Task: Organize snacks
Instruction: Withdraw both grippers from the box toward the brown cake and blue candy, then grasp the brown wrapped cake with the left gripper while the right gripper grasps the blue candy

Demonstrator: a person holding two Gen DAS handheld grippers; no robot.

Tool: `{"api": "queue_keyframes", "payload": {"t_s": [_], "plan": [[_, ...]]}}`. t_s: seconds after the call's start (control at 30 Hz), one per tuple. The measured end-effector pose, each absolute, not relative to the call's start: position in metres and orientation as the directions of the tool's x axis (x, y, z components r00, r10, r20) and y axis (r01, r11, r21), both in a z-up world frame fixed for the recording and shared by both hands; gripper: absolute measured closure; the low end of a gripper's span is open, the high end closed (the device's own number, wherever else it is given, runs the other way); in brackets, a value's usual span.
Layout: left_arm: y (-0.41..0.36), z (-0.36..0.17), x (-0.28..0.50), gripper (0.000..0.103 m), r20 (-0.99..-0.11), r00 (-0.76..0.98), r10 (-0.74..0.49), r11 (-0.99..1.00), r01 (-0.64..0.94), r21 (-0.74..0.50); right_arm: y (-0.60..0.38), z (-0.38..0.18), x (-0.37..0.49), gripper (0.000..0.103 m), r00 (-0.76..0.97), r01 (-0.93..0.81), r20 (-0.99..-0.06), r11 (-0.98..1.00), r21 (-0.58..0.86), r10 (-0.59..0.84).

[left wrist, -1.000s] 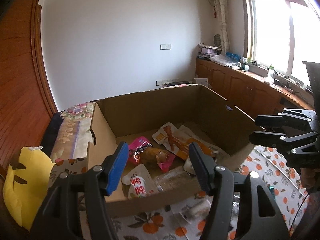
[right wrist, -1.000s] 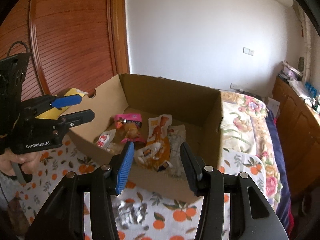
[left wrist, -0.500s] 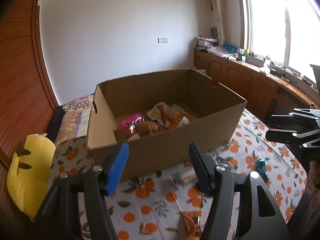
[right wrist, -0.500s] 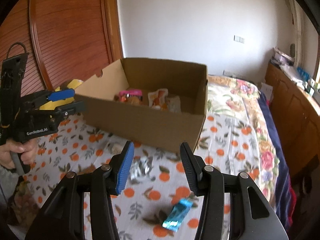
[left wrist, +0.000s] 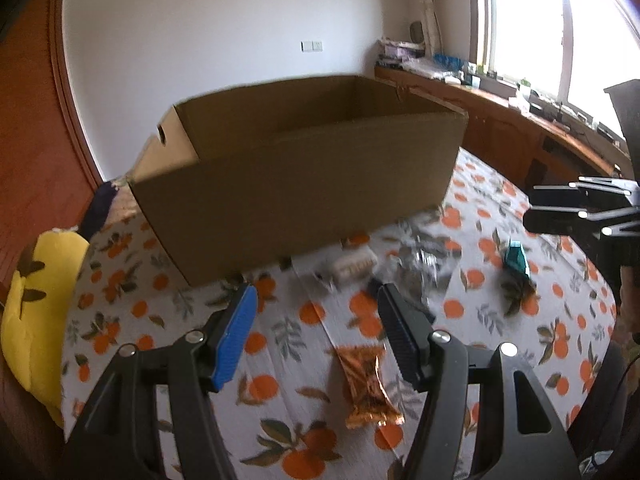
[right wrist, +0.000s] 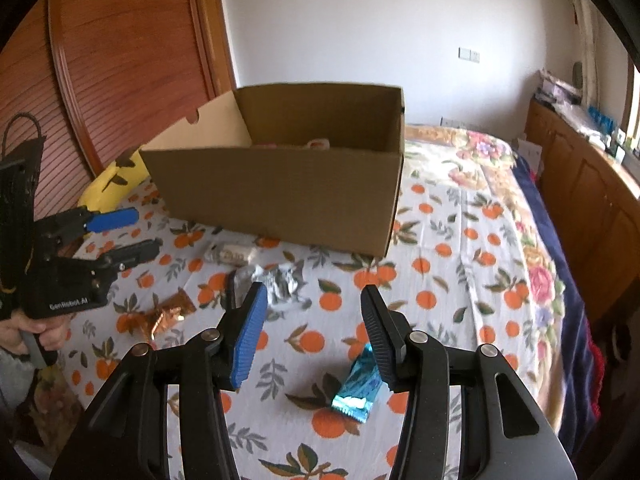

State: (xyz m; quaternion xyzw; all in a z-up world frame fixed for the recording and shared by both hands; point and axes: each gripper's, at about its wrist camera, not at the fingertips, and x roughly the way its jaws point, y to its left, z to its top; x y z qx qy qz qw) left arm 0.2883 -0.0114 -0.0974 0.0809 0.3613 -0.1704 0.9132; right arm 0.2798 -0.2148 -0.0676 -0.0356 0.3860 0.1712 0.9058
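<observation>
A brown cardboard box (left wrist: 304, 184) (right wrist: 288, 196) stands on the orange-print cloth; snacks inside barely show over its rim. In front of it lie loose snacks: an orange-gold packet (left wrist: 366, 386) (right wrist: 166, 314), a white roll packet (left wrist: 354, 266) (right wrist: 230, 254), a crumpled silver wrapper (left wrist: 424, 276) (right wrist: 280, 280) and a teal packet (left wrist: 516, 258) (right wrist: 358, 384). My left gripper (left wrist: 316, 336) is open and empty, just above the orange-gold packet. My right gripper (right wrist: 312, 332) is open and empty, above the teal packet.
A yellow plush cushion (left wrist: 36, 320) (right wrist: 114, 176) lies left of the box. A floral blanket (right wrist: 500, 168) covers the bed beyond. Wooden cabinets (left wrist: 520, 136) run along the window wall. A red-brown wooden door (right wrist: 120, 60) stands at the left.
Both grippers have pulled back and down from over the box to above the cloth in front of it. The loose snacks on the cloth have come into view. Both stayed open.
</observation>
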Motion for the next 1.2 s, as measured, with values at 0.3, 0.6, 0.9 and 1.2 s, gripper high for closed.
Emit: {"api": "queue_keyframes", "payload": {"t_s": [0.3,0.6,0.9,1.2], "plan": [[-0.018,-0.128,0.278,0.040,-0.737,0.626,-0.255,0.923,0.384,0.008,-0.232,-0.101,0.275,0.046,0.610,-0.300,-0.746,0.949,0.096,0.268],[-0.020,-0.145,0.273,0.040,-0.762,0.595,-0.256,0.923,0.384,-0.010,-0.248,-0.128,0.276,0.046,0.572,-0.261,-0.779,0.957,0.124,0.257],[-0.018,-0.149,0.277,0.040,-0.777,0.577,-0.254,0.926,0.376,-0.023,-0.246,-0.142,0.282,0.047,0.555,-0.245,-0.793,0.960,0.134,0.252],[-0.018,-0.150,0.279,0.040,-0.784,0.573,-0.240,0.927,0.375,-0.009,-0.238,-0.146,0.284,0.046,0.587,-0.251,-0.782,0.966,0.071,0.210]]}}
